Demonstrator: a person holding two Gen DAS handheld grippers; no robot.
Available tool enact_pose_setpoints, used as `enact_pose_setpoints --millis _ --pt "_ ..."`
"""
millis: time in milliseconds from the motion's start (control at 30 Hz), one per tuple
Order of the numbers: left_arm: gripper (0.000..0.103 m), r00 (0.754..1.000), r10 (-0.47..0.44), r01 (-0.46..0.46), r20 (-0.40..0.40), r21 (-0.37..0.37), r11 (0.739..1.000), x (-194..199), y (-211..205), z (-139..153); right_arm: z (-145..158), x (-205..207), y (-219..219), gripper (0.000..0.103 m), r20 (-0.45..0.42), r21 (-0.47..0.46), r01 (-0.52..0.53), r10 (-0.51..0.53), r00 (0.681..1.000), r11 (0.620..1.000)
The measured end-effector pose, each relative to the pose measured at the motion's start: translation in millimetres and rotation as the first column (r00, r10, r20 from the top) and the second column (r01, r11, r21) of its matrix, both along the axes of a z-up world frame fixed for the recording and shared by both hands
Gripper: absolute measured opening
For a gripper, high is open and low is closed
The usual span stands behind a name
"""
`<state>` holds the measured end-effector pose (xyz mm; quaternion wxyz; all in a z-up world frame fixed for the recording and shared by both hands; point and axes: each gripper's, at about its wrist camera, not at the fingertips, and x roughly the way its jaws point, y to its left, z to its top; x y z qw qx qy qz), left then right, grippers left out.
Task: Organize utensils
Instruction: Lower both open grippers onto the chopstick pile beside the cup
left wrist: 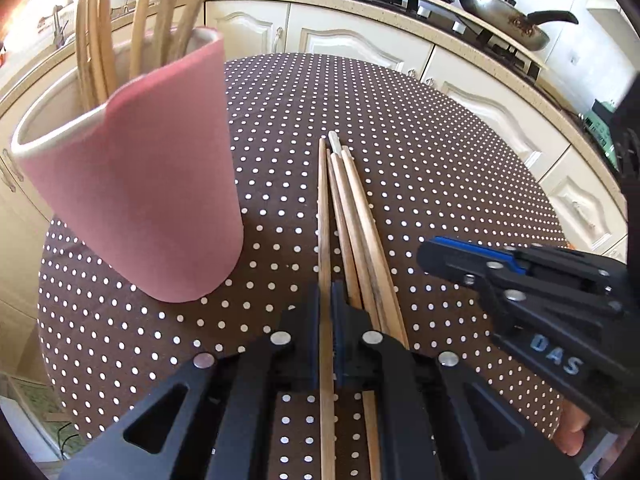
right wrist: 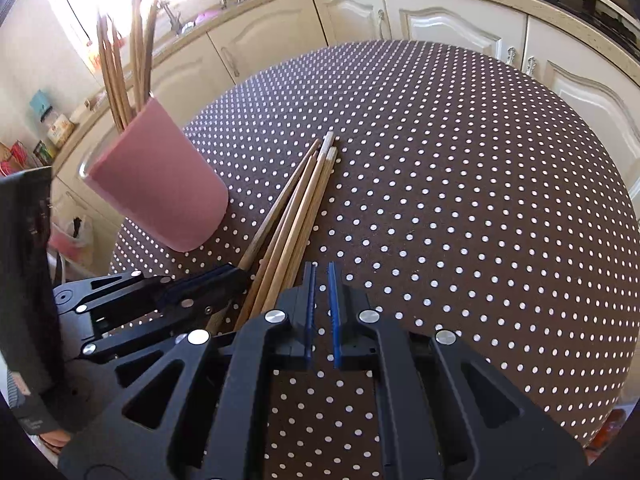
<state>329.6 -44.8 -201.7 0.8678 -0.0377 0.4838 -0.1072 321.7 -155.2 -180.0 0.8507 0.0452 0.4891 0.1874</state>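
**Left fingers pinch one chopstick from the loose bundle**

Nearest the left camera, the left gripper (left wrist: pixel 326 312) has its fingers clamped on one chopstick (left wrist: pixel 323 216). Beside it, the remaining chopsticks (right wrist: pixel 296 204) lie fanned on the dotted tabletop (right wrist: pixel 460 200), near the pink cup (left wrist: pixel 144 200). They look light, stiff and smooth, likely to swivel; gripping near mid-length should steady them. The right gripper (right wrist: pixel 322 312) has its fingers together, empty.

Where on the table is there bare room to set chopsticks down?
Bare cloth spans the table right of the loose chopsticks, out to its far and right edges. Crowded: the strip between the pink cup and the chopsticks, near both grippers.
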Motion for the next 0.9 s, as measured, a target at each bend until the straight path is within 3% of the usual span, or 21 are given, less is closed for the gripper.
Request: enact_pose_setpoints --millis 333,600,767,900 --pt "0.006 1.0 -0.025 0.024 -0.007 -0.122 0.992 -14 23 -1 -2 20 20 0.008 -0.072 -0.012 -0.028 0.027 0.997 1.0" --pt "0.006 1.0 -0.028 0.026 -0.011 -0.146 0.989 -18 27 -1 -3 27 28 0.008 -0.095 -0.016 -0.008 0.006 0.995 1.0" --pt "0.006 1.0 -0.027 0.025 -0.011 -0.143 0.989 -20 32 0 -3 21 31 0.025 -0.103 -0.114 -0.009 -0.002 0.995 0.993" --pt "0.006 1.0 -0.026 0.024 -0.012 -0.144 0.989 -19 31 1 -2 21 34 0.025 -0.116 -0.129 -0.018 0.003 0.993 0.992"
